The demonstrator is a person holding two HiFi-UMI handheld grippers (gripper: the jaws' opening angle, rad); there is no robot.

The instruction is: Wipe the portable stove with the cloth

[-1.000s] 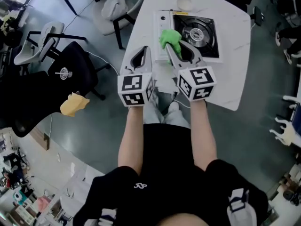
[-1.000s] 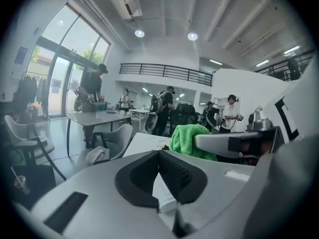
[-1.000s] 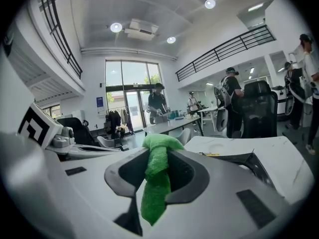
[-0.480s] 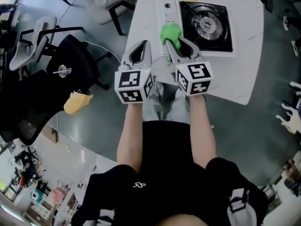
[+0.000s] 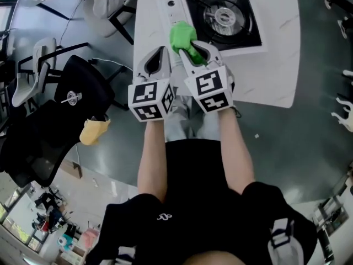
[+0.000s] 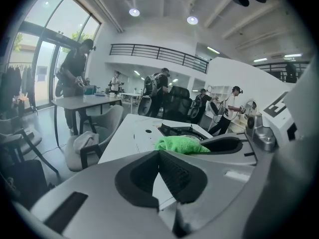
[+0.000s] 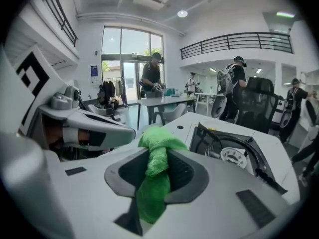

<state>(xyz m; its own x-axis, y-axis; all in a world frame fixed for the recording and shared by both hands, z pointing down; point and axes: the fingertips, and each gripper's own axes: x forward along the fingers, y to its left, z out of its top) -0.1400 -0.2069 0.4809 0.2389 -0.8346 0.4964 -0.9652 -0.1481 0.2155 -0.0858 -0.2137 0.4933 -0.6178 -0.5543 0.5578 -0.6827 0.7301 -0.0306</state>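
Your right gripper (image 5: 193, 47) has its fingers clamped on the green cloth (image 5: 182, 35) — the bunched end pokes out past the tips. It lies over the near-left corner of the portable stove (image 5: 223, 15), on the white knob panel beside the burner. Your left gripper (image 5: 160, 57) hangs just beside the right one at the counter (image 5: 270, 76) edge — fingers pressed together, holding nothing.
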